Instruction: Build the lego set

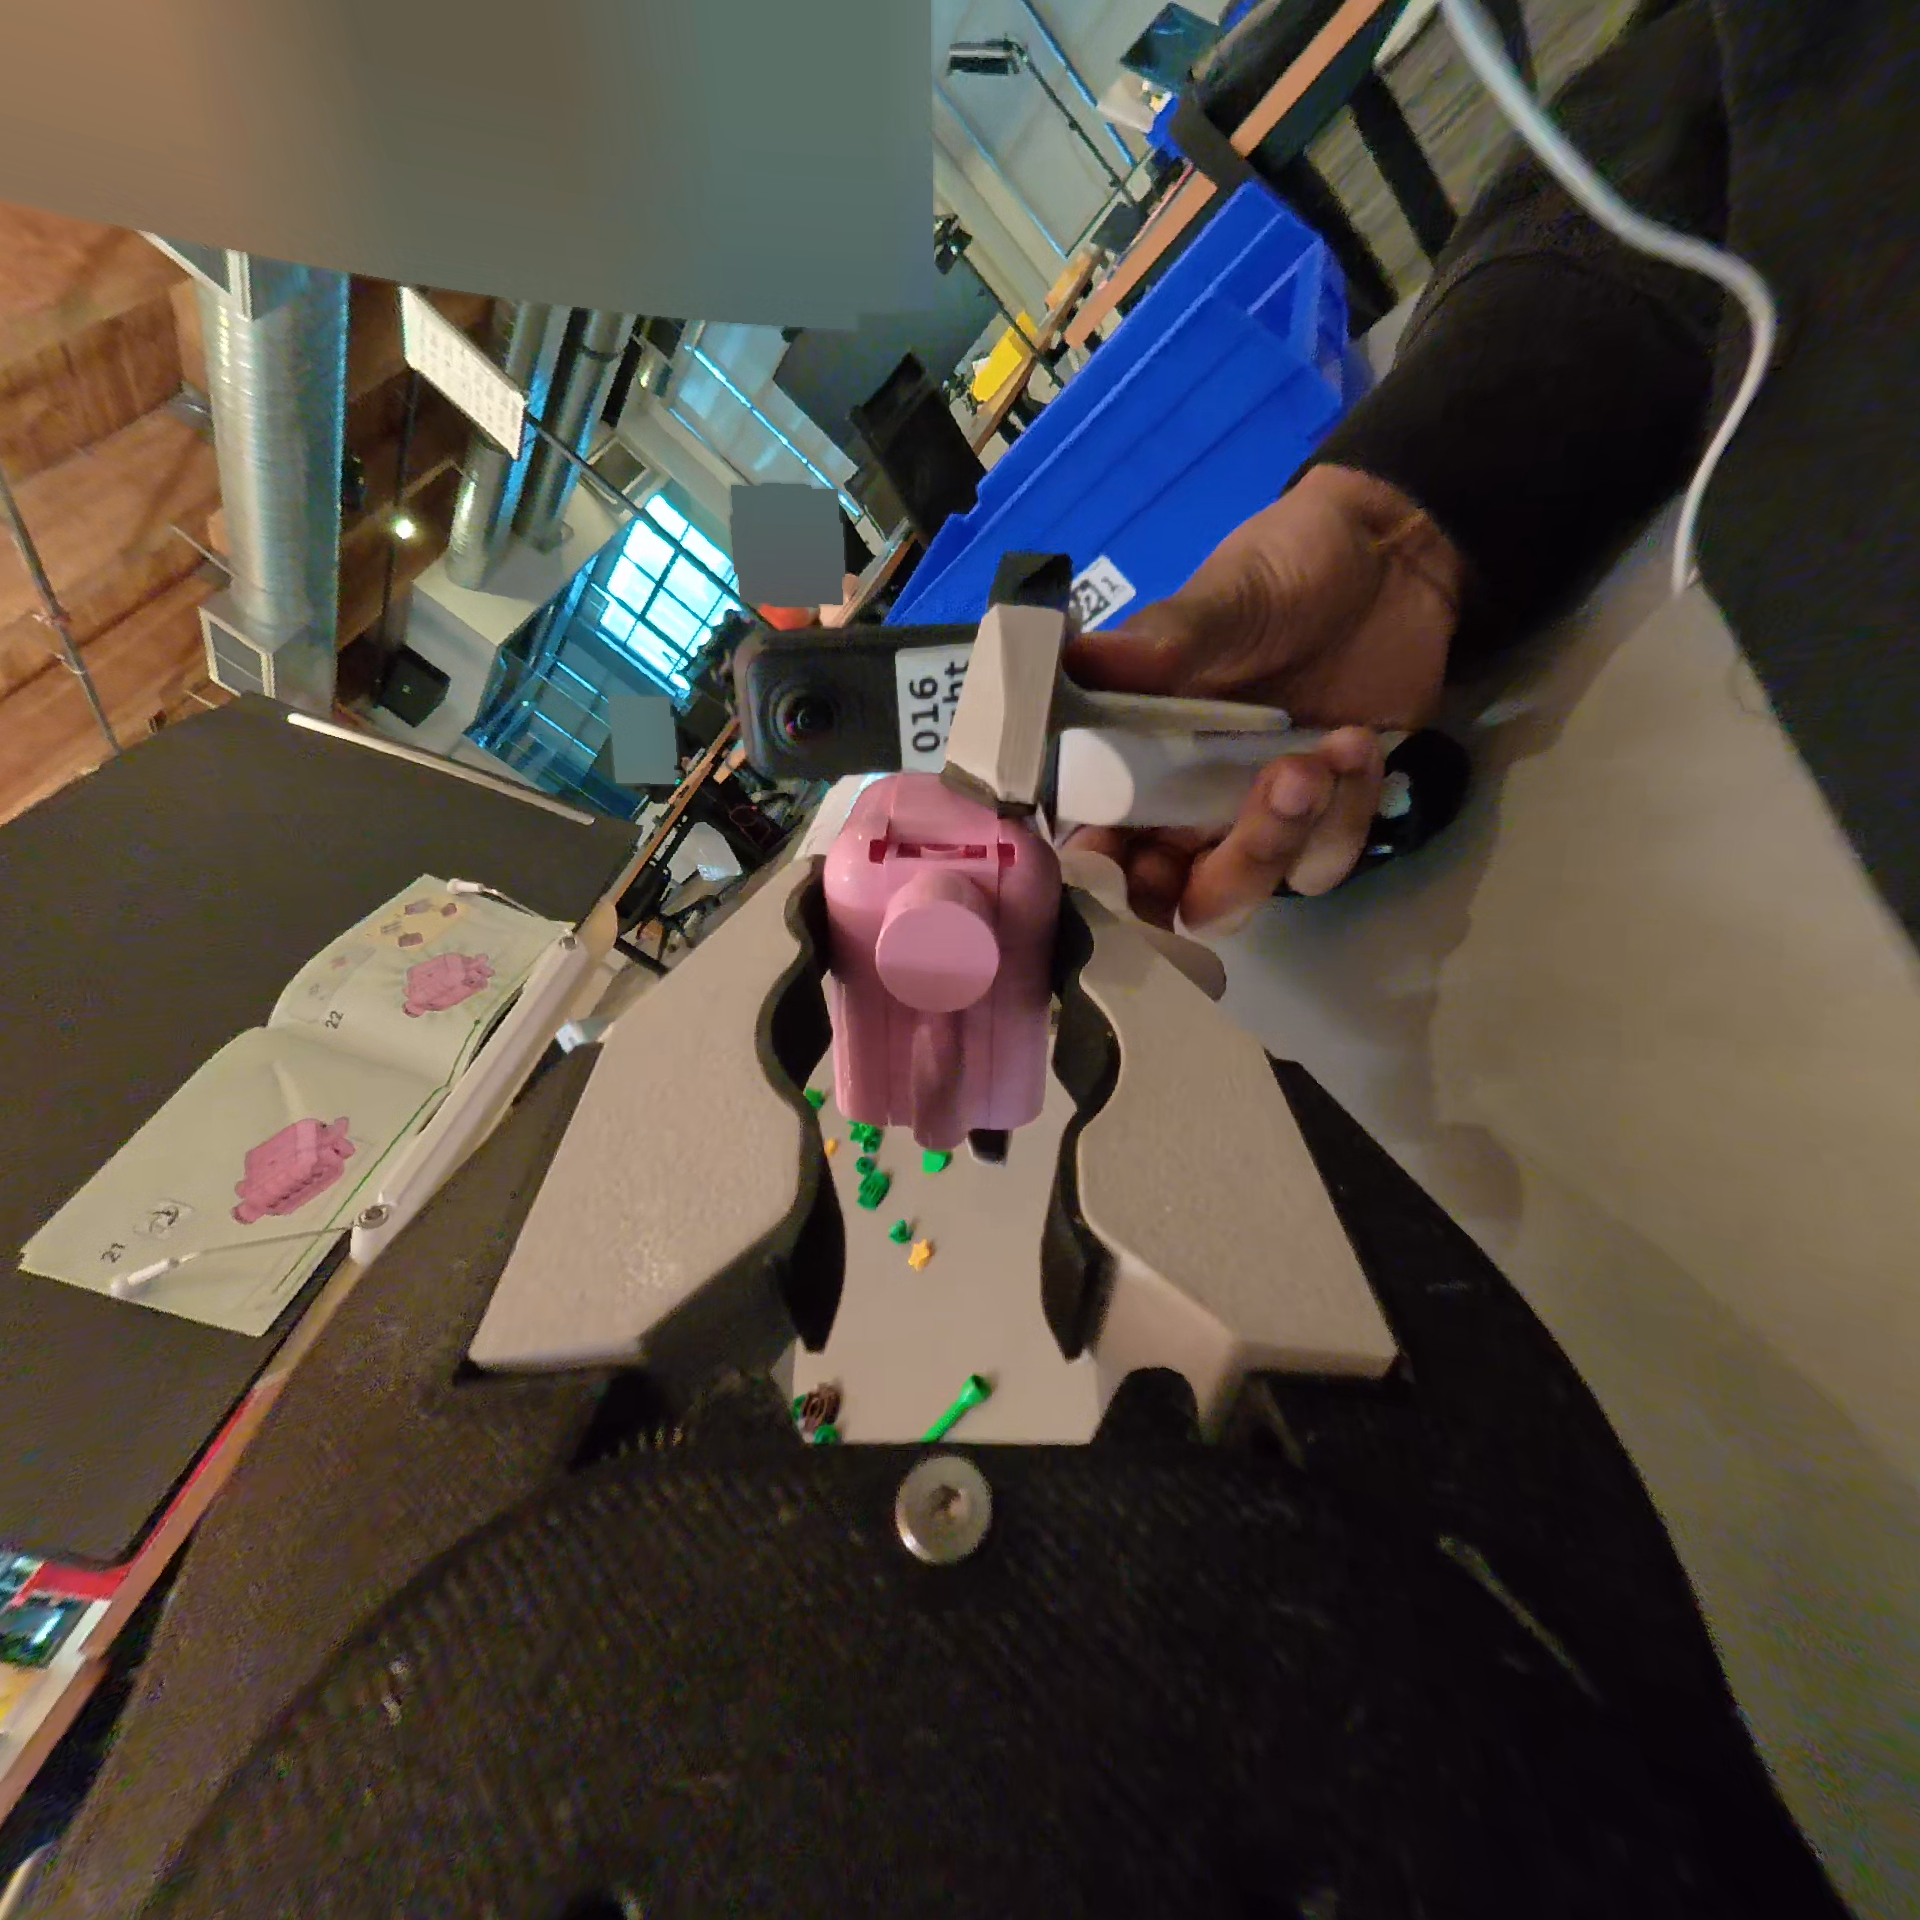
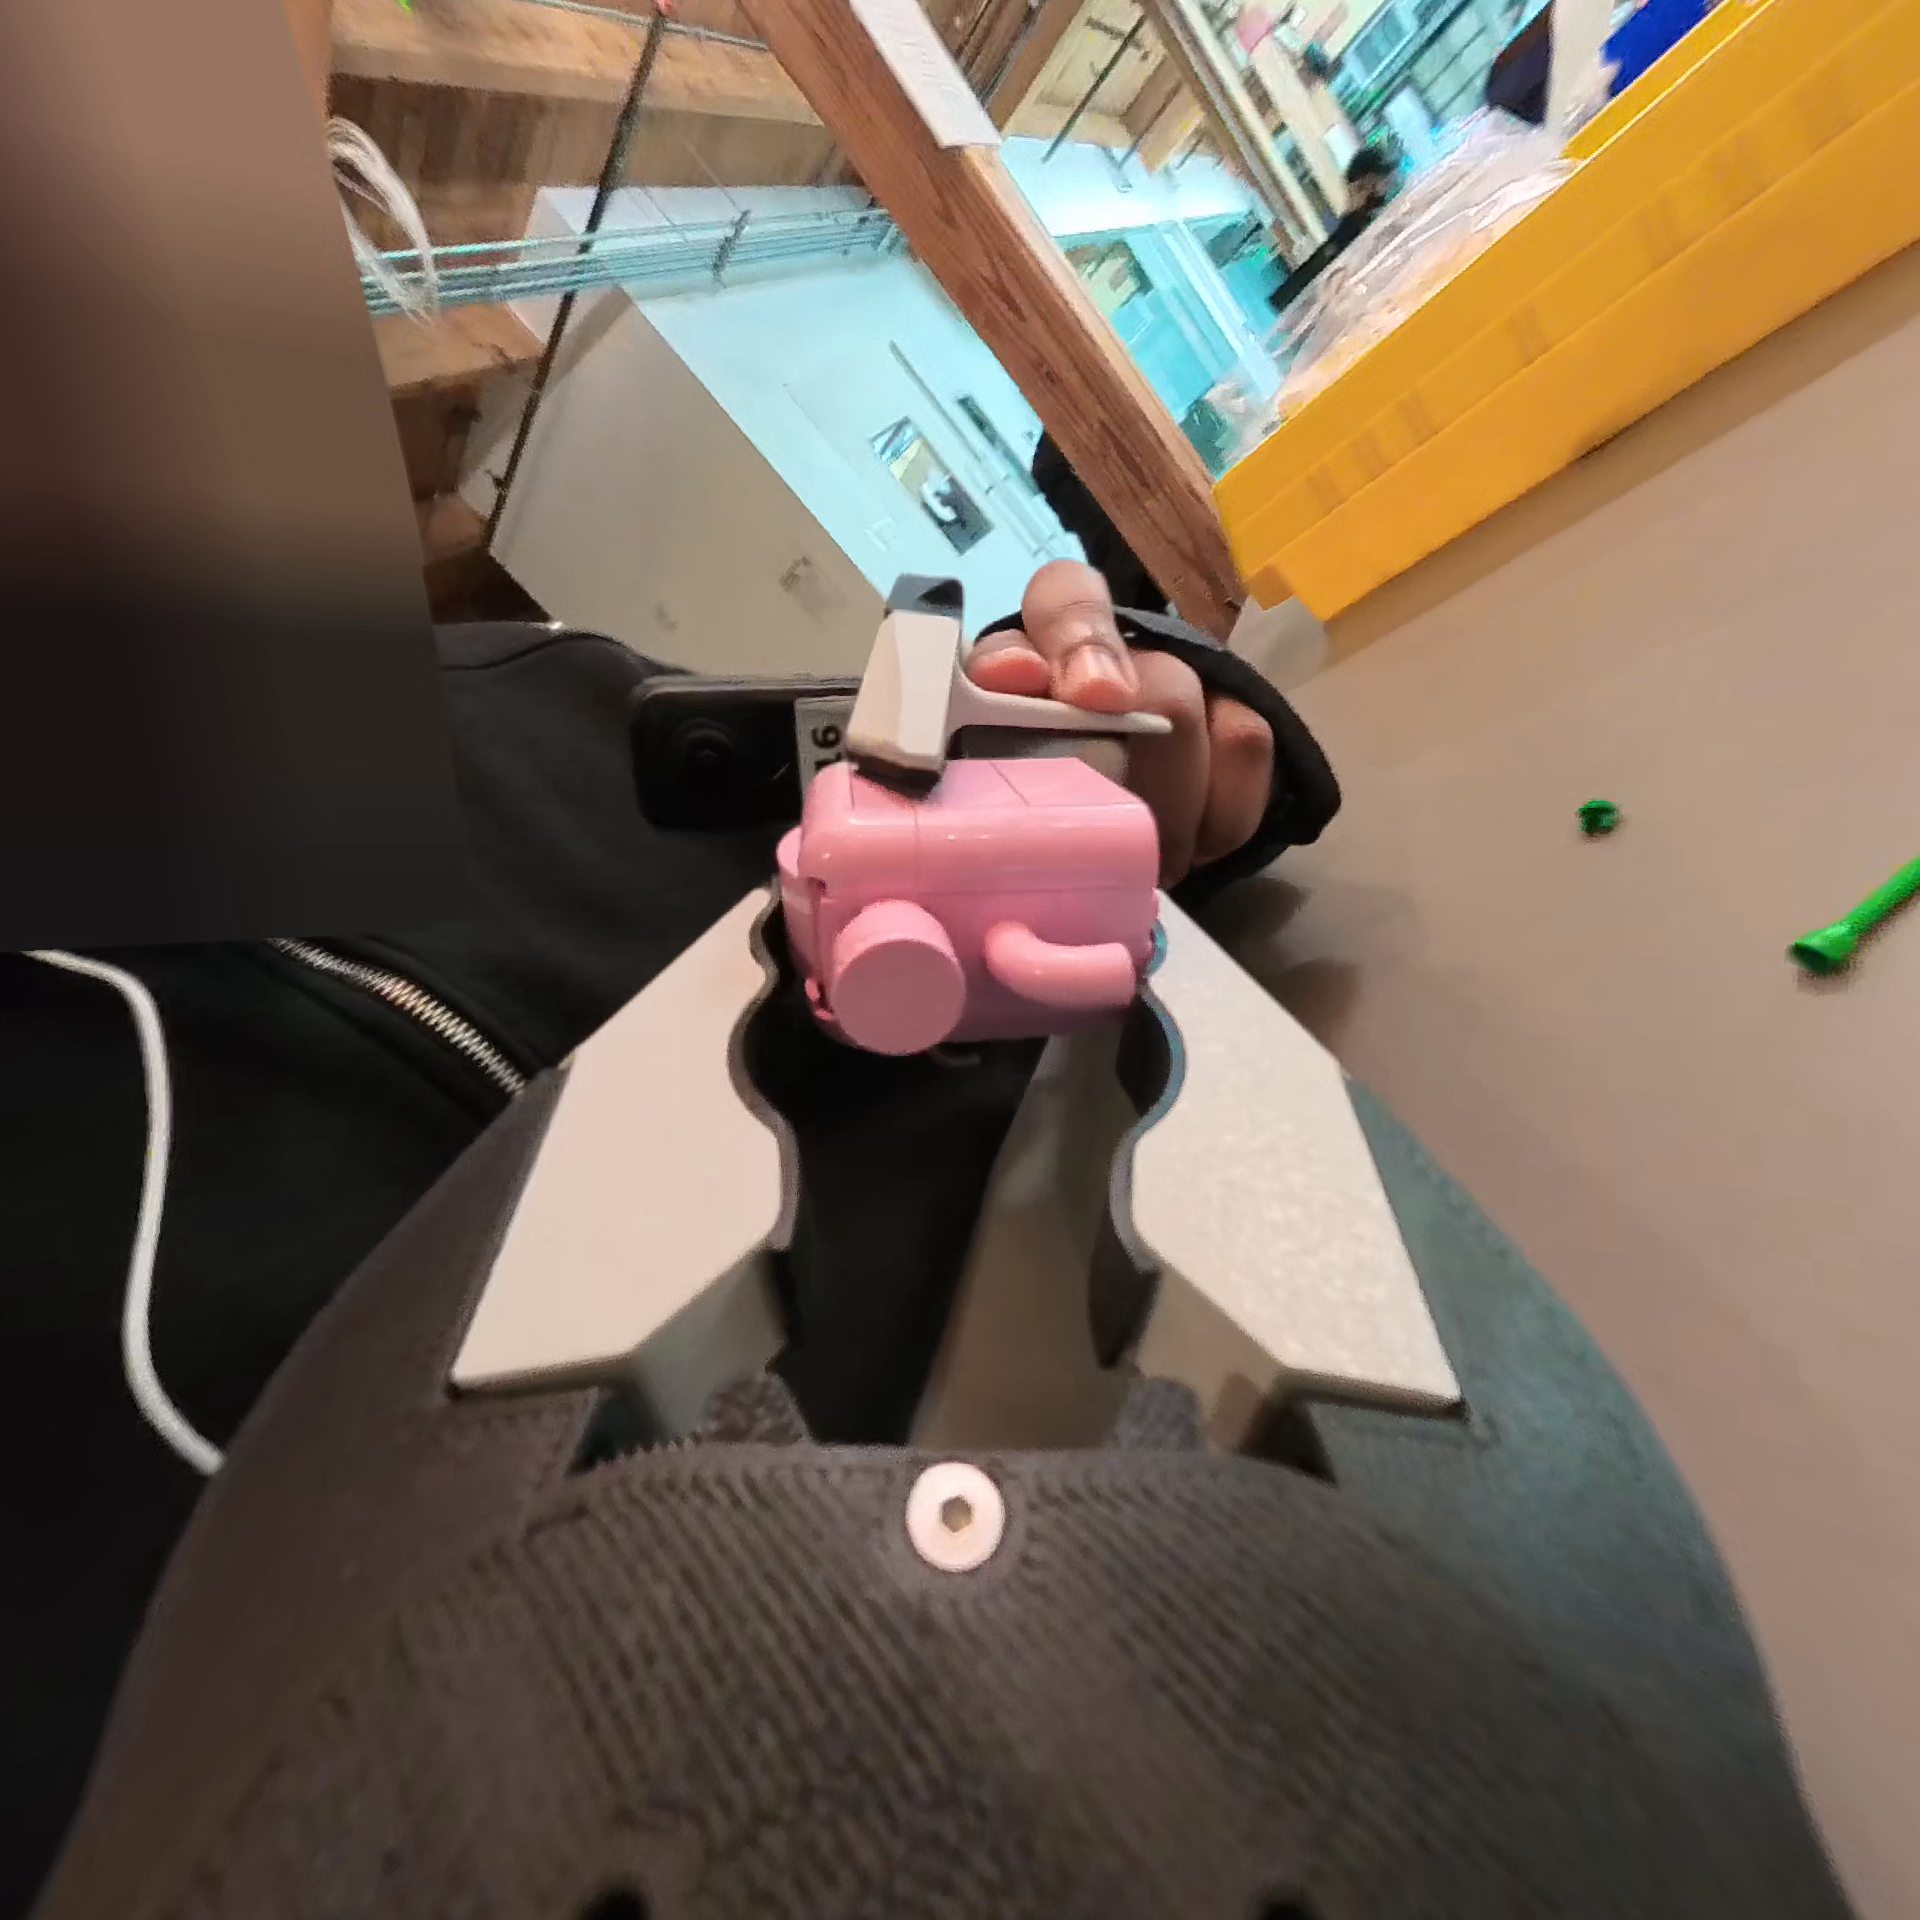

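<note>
Mid-assembly: pink pig body (image 1: 935, 977) clenched between both tools, left tool (image 1: 935, 997) and right tool (image 2: 961, 966), above the surface (image 1: 1558, 1143). Next, probably pressing on another part, following the instruction booklet (image 1: 312, 1091).

A glossy, smooth plastic is seen on the pink lego body (image 1: 935, 987). The tongs' fingers (image 1: 665, 1174) are finished in matt, grainy grey plastic. The surface (image 2: 1610, 1143) appears smooth and matt, the instruction booklet (image 1: 281, 1122) paper.

Table (image 2: 1558, 1039) right open; green pieces (image 1: 883, 1174) litter surface beneath pink model (image 1: 935, 997).
</note>
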`<control>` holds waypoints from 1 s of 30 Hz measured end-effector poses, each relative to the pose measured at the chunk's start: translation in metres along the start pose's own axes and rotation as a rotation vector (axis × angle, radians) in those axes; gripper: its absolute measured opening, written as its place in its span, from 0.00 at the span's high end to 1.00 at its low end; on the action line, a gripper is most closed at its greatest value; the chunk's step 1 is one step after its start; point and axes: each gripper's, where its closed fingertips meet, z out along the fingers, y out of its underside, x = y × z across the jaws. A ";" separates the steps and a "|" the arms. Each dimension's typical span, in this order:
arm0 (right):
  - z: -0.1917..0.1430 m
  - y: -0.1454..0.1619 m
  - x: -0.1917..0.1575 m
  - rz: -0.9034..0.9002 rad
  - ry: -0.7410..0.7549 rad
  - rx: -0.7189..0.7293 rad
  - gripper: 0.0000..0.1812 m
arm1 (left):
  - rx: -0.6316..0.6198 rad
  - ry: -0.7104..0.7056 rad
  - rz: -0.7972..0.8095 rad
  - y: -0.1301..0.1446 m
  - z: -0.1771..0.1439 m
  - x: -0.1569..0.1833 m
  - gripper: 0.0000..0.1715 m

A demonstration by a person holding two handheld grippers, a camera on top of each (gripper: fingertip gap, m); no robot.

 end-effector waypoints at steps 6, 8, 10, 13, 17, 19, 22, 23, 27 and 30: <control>-0.002 -0.003 0.001 0.011 0.007 0.015 0.60 | 0.009 0.025 0.071 0.001 0.000 0.007 0.78; -0.002 -0.001 0.000 0.025 -0.006 0.007 0.60 | 0.014 0.031 0.073 -0.001 0.001 0.010 0.78; 0.001 0.001 -0.002 0.015 -0.008 -0.004 0.63 | 0.015 0.031 0.068 -0.001 0.001 0.009 0.78; 0.001 0.000 -0.002 -0.009 -0.001 0.002 0.63 | 0.023 0.030 0.060 -0.002 0.001 0.008 0.78; 0.003 0.000 -0.006 -0.026 -0.020 -0.001 0.63 | 0.037 0.023 0.068 -0.005 -0.001 0.009 0.78; 0.003 0.000 -0.008 -0.038 -0.029 -0.002 0.63 | 0.046 0.019 0.067 -0.007 -0.001 0.009 0.78; 0.003 0.001 -0.008 -0.033 -0.037 -0.013 0.63 | 0.050 0.023 0.061 -0.008 -0.001 0.010 0.78; 0.003 0.003 -0.008 -0.031 -0.037 -0.023 0.64 | 0.051 0.030 0.063 -0.009 -0.002 0.011 0.78; 0.005 0.007 -0.009 -0.051 -0.021 -0.044 0.64 | 0.056 0.052 0.051 -0.010 -0.003 0.014 0.79; 0.004 0.007 -0.005 -0.052 0.010 -0.049 0.65 | 0.037 0.058 0.037 -0.007 -0.003 0.014 0.79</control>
